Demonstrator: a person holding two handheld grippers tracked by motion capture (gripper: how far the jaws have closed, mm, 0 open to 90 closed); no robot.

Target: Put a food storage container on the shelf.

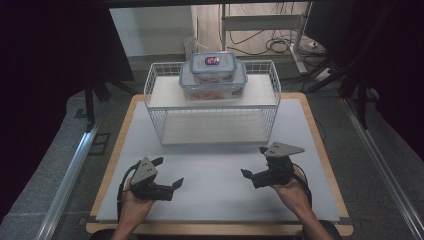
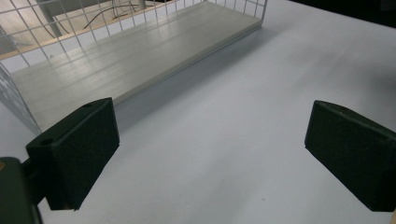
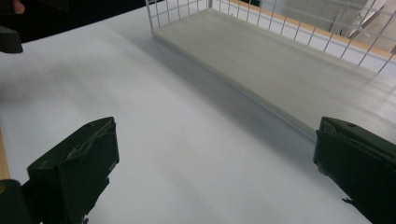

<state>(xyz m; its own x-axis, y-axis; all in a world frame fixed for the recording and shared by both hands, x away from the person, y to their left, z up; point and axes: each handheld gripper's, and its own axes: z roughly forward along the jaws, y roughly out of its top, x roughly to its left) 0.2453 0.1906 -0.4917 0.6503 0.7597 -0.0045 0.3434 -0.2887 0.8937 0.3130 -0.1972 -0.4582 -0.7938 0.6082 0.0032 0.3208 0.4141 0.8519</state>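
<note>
Both the left gripper [image 1: 169, 172] and the right gripper [image 1: 253, 161] rest low over the near part of the white surface [image 1: 215, 200] with fingers spread wide and empty, while the two stacked lidded containers [image 1: 213, 75] sit on the top shelf of the wire rack [image 1: 156, 107], well apart at the far side. A clean pickup likely calls for both grippers to rise over the rack's rim and close on opposite sides of a container, kept level.

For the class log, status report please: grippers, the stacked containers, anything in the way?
Left gripper and right gripper open, empty, over the mat. Small container stacked on large container atop wire rack. Path clear.
</note>
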